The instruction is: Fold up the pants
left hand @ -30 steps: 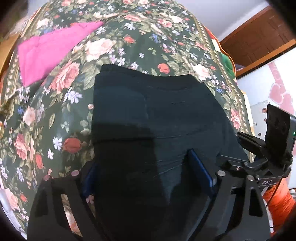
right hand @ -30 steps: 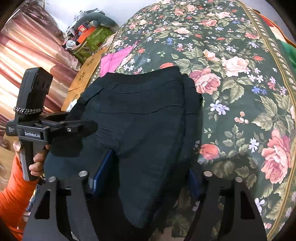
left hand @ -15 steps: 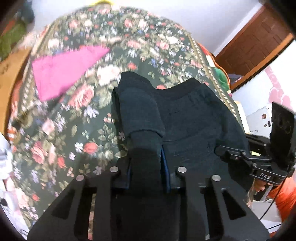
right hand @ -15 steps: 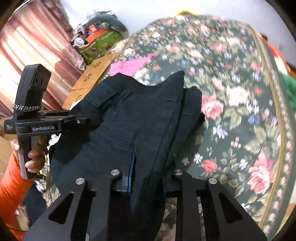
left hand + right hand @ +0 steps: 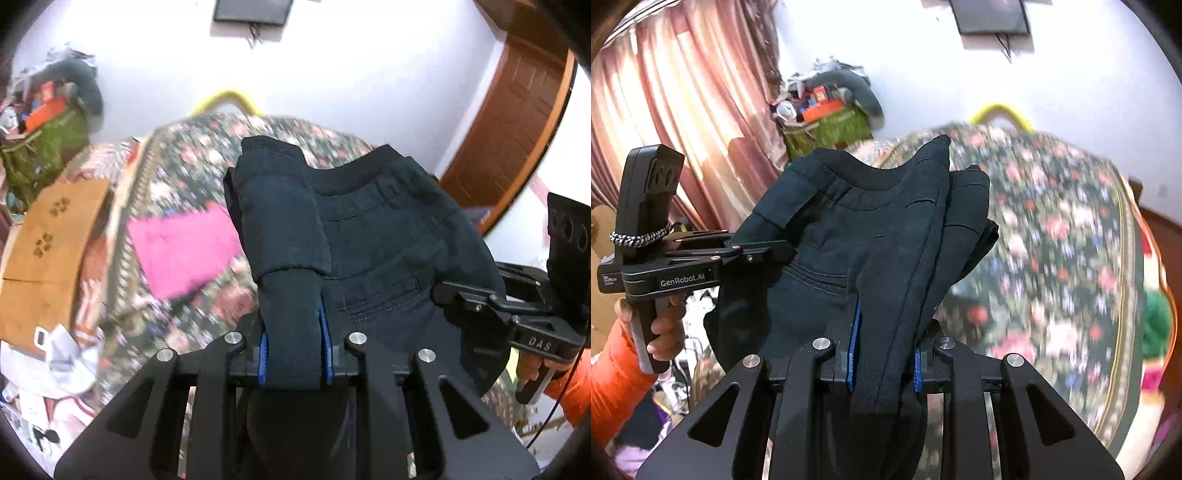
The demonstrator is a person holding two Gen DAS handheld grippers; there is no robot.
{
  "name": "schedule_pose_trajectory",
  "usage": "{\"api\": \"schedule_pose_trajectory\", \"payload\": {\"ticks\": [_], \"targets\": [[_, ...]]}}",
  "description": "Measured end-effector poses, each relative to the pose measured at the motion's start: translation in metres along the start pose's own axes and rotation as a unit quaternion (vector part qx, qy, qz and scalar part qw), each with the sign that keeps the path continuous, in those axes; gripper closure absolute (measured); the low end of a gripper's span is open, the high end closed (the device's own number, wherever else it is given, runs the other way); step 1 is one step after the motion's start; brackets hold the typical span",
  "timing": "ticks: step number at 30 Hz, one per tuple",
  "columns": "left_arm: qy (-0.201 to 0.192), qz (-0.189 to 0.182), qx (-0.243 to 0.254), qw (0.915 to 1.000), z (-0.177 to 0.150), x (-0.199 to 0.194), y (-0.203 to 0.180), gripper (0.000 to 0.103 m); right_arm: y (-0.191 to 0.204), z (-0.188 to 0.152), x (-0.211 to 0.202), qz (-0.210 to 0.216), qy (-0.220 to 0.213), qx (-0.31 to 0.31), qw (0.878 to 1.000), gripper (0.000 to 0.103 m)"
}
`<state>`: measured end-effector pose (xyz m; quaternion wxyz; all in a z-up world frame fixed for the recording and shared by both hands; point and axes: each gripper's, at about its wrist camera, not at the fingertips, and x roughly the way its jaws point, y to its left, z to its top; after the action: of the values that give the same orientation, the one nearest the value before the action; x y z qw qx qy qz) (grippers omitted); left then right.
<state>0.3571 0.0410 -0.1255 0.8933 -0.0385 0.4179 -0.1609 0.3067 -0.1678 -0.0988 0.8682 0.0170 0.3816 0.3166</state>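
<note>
The black pants [image 5: 369, 236] hang folded between my two grippers, lifted above the floral bedspread [image 5: 192, 173]. My left gripper [image 5: 291, 354] is shut on the left edge of the pants, a thick bundled layer standing up between its blue pads. My right gripper [image 5: 882, 354] is shut on the right edge of the pants [image 5: 871, 229]. The waistband sags in a curve between the two grips. The right gripper also shows in the left wrist view [image 5: 454, 295], and the left gripper in the right wrist view [image 5: 768, 251], each pinching cloth.
A pink cloth [image 5: 184, 251] lies on the bedspread [image 5: 1052, 258] at the left. A brown cardboard box [image 5: 44, 251] and clutter sit left of the bed. A green bag [image 5: 827, 129], pink curtains [image 5: 683, 110], white wall and wooden door [image 5: 517, 122] surround it.
Both grippers closed on the near edges of the pants and raised them off the bed. The views tilted up from the bedspread toward the far wall.
</note>
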Motion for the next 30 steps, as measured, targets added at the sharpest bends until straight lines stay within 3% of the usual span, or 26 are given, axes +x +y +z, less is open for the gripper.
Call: {"api": "schedule_pose_trajectory", "payload": {"ticks": [11, 21, 30], "targets": [[-0.039, 0.043, -0.037, 0.9976, 0.059, 0.022, 0.077, 0.082, 0.007, 0.072, 0.078, 0.003, -0.019, -0.023, 1.000, 0.083], [-0.013, 0.069, -0.095, 0.9930, 0.068, 0.117, 0.148, 0.082, -0.011, 0.089, 0.179, -0.010, 0.020, -0.009, 1.000, 0.083], [0.038, 0.076, -0.122, 0.9888, 0.054, 0.208, 0.194, 0.082, -0.040, 0.072, 0.256, -0.023, 0.069, 0.032, 0.997, 0.083]]}}
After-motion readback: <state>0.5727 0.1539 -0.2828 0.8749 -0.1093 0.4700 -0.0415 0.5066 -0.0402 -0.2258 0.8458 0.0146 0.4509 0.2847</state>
